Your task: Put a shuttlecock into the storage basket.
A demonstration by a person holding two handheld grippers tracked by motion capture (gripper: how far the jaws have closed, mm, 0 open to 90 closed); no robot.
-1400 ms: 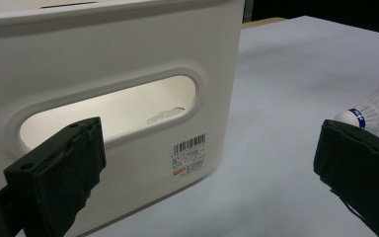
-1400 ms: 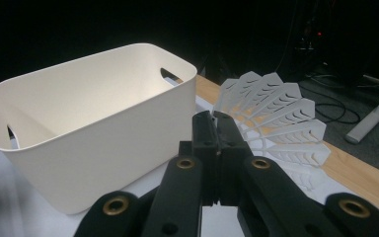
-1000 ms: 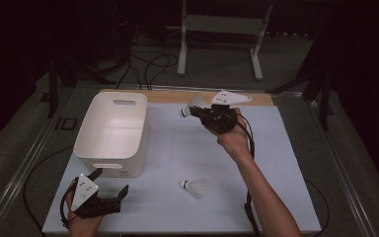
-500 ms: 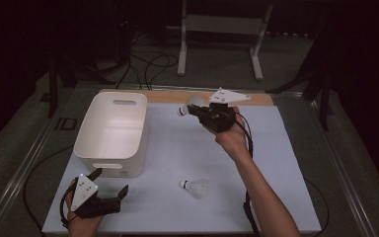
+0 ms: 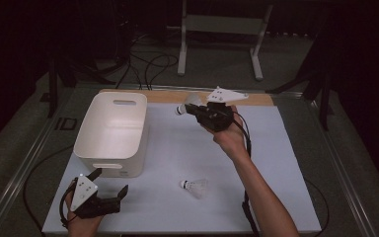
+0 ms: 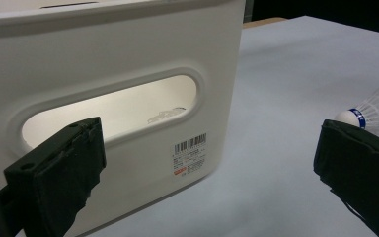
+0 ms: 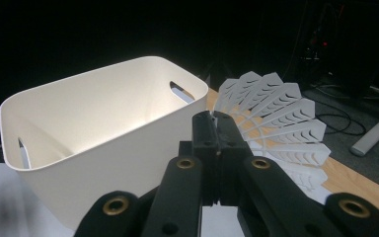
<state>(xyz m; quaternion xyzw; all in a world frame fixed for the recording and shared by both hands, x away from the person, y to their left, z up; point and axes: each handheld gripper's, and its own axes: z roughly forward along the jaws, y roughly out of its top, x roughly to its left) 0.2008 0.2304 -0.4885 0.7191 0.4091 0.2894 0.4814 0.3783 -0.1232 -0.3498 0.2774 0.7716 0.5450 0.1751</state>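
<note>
Table [image 5: 286, 163] white, wood strip along far edge. Bin [image 5: 109, 131] white, handle slots at both ends, sits at table's left; inside looks bare. Your right gripper [image 5: 193, 109] raised right of bin, jaws pinched tight on skirt of held shuttlecock [image 5: 186, 102]. Your left gripper [image 5: 112, 191] rests near front edge, jaws spread wide, gripping nothing. Second shuttlecock [image 5: 194, 187] lies on table, just right of it.

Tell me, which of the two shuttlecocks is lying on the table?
The shuttlecock near the table's front edge lies on its side on the white surface. The other shuttlecock is held up by the shut right gripper beside the white bin.
</note>
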